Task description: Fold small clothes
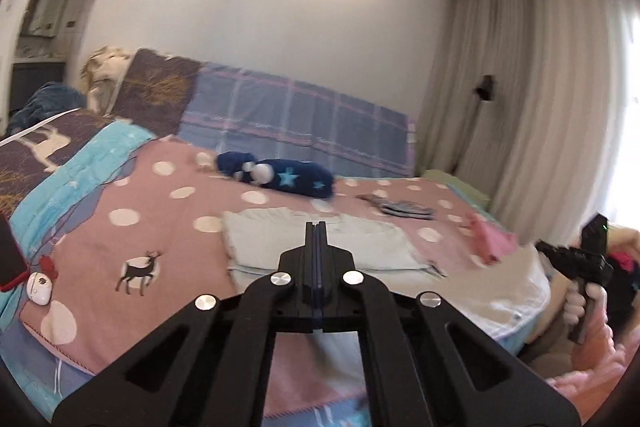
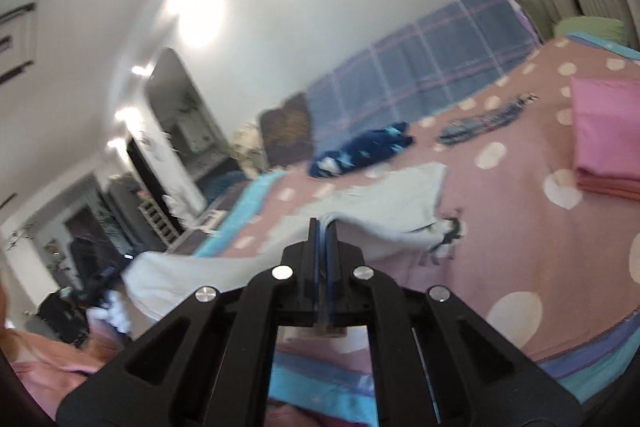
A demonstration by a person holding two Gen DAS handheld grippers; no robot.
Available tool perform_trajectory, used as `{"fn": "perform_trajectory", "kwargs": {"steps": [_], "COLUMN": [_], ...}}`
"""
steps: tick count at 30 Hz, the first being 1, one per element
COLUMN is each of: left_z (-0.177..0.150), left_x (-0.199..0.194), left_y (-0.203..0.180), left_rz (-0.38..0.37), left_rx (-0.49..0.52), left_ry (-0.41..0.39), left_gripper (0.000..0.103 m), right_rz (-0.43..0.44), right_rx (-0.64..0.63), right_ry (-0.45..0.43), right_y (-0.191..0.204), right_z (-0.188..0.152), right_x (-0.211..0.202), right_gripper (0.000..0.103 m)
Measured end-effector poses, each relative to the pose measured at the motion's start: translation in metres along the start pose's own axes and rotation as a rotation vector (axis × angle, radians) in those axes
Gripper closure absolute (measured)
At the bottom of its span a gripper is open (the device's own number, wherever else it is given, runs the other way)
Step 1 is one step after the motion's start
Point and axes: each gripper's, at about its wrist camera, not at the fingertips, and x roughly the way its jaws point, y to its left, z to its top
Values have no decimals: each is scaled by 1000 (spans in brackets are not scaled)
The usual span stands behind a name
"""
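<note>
The left gripper (image 1: 317,227) points out over the bed, slightly downward, its jaws pressed fully together; whether any cloth is pinched between the tips cannot be told from its own camera. The right gripper (image 2: 324,227) is angled the same way, jaws closed on the edge of a pale blue-white garment (image 2: 392,203), whose cloth folds over the tip. In the left wrist view the right gripper (image 1: 576,259) shows at the far right, held by a hand (image 1: 580,307) wrapped around its handle.

The pale garment (image 1: 320,247) lies on the pink dotted blanket (image 1: 160,219), near the bed's near edge, its near hem drawn up in a sagging band. Beyond it lie a dark blue starred piece (image 1: 280,175), a striped piece (image 1: 404,211) and a pink folded piece (image 2: 604,135) to the right.
</note>
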Motion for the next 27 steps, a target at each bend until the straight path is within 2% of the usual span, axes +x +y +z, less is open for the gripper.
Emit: {"fn": "perform_trajectory", "kwargs": {"steps": [2, 4, 9, 10, 11, 13, 15, 16, 18, 21, 22, 24, 27], "left_z": [3, 6, -9, -17, -29, -55, -82, -99, -123, -137, -141, -153, -167], "left_x": [20, 41, 82, 85, 90, 96, 102, 106, 107, 95, 92, 88, 81], "left_y": [9, 17, 21, 22, 25, 30, 35, 38, 42, 40, 40, 36, 27], "left_rz": [47, 57, 98, 96, 96, 106, 99, 84, 62, -5, -53, -122, -163], "left_rx": [-13, -30, 36, 41, 34, 14, -18, -55, -122, -186, -228, -274, -278], "left_ry": [14, 44, 226, 277, 339, 442, 532, 593, 665, 662, 675, 719, 771], "left_gripper": [103, 103, 103, 97, 79, 61, 61, 61, 61, 61, 61, 69, 80], "right_rz": [-35, -63, -113, -134, -142, -148, -155, -158, -161, -151, -147, -138, -128], "right_rx": [29, 48, 45, 23, 14, 21, 57, 74, 91, 78, 73, 67, 64], "right_ry": [16, 18, 83, 94, 100, 111, 131, 140, 158, 170, 171, 171, 165], "right_y": [-13, -22, -29, -29, -31, -37, -49, -54, -59, -57, -56, -53, -49], "right_z": [1, 6, 11, 9, 7, 4, 0, -1, -3, -4, -4, -6, -9], "right_x": [21, 44, 85, 90, 92, 95, 104, 107, 113, 116, 117, 117, 114], "right_gripper": [101, 101, 101, 101, 101, 101, 101, 101, 101, 100, 100, 100, 100]}}
